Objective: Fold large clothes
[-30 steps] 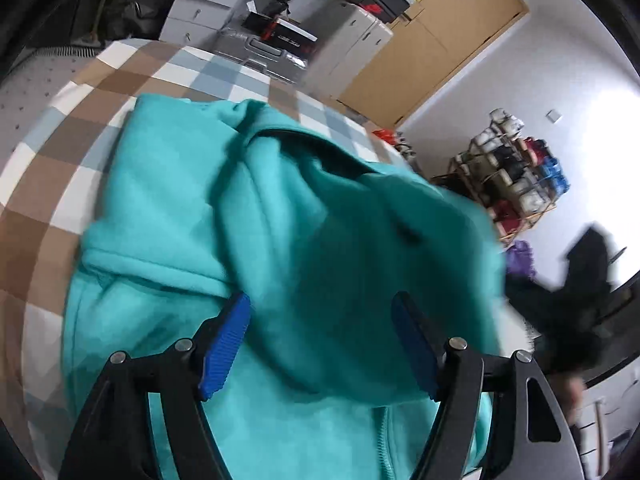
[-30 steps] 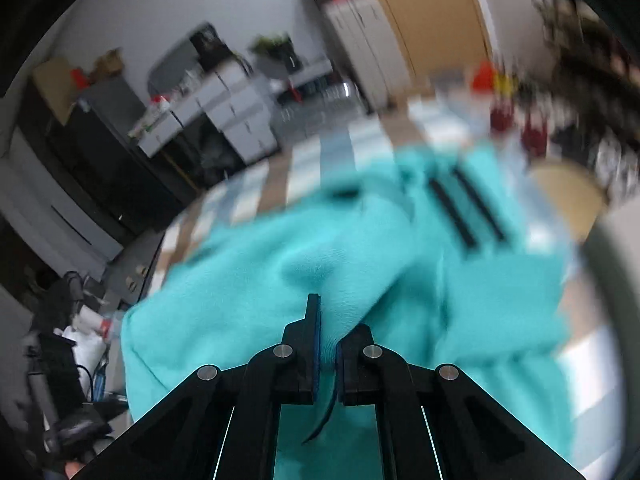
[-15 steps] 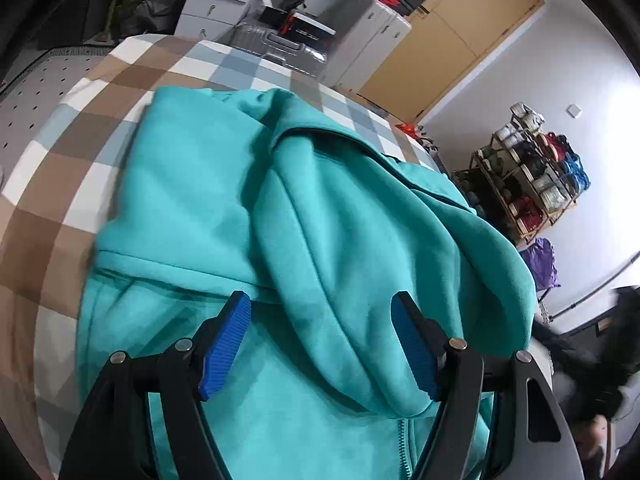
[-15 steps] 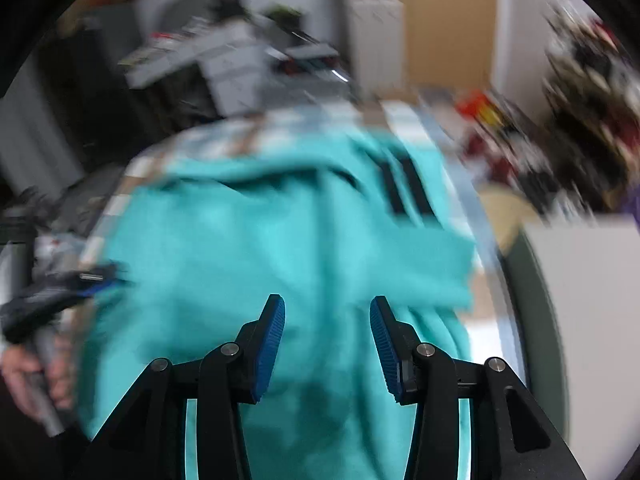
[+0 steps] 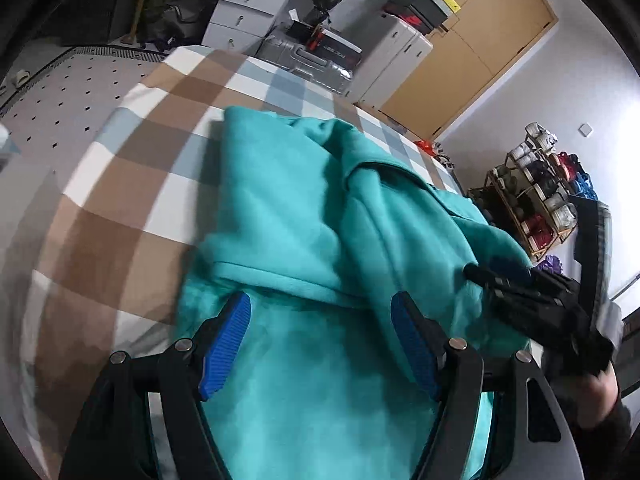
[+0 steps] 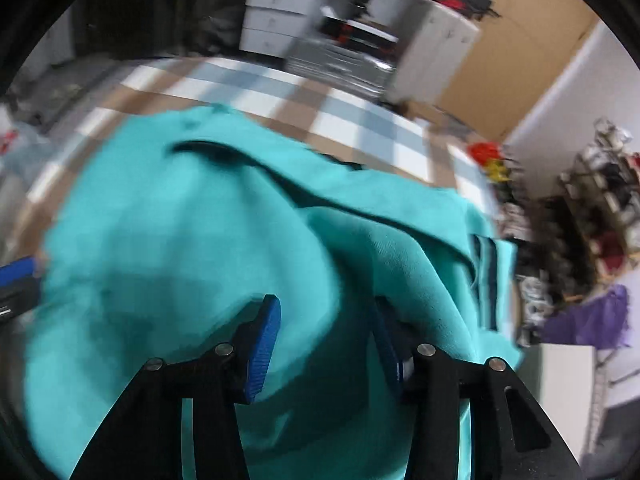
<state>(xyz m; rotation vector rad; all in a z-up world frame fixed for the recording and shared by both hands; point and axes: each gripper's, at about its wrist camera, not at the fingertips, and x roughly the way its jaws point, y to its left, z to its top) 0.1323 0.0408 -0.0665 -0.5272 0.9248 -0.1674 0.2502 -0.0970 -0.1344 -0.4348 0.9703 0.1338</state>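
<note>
A teal hoodie (image 5: 288,208) lies bunched and partly folded on the checked tablecloth (image 5: 132,184). My left gripper (image 5: 320,308) hovers open over its near part, a fold's ribbed edge running just ahead of the blue pads (image 5: 224,344). My right gripper (image 6: 326,312) is over the same hoodie (image 6: 192,240) with its jaws opening; cloth lies under them, not pinched. A sleeve with dark stripes (image 6: 486,264) hangs at the right edge. In the left wrist view the right gripper (image 5: 496,276) comes in from the right, held by a hand (image 5: 600,392).
Behind the table stand white drawers (image 5: 248,12), grey cases (image 5: 304,64), a white cabinet (image 5: 392,60) and a wooden door (image 5: 480,48). A shoe rack (image 5: 536,200) is at the right. A dotted mat (image 5: 60,96) lies to the left of the table.
The right gripper, shut on cloth a second ago, has let go and opened, rolling and swinging across the hoodie. It now shows at the right of the left wrist view. The left gripper shifted sideways.
</note>
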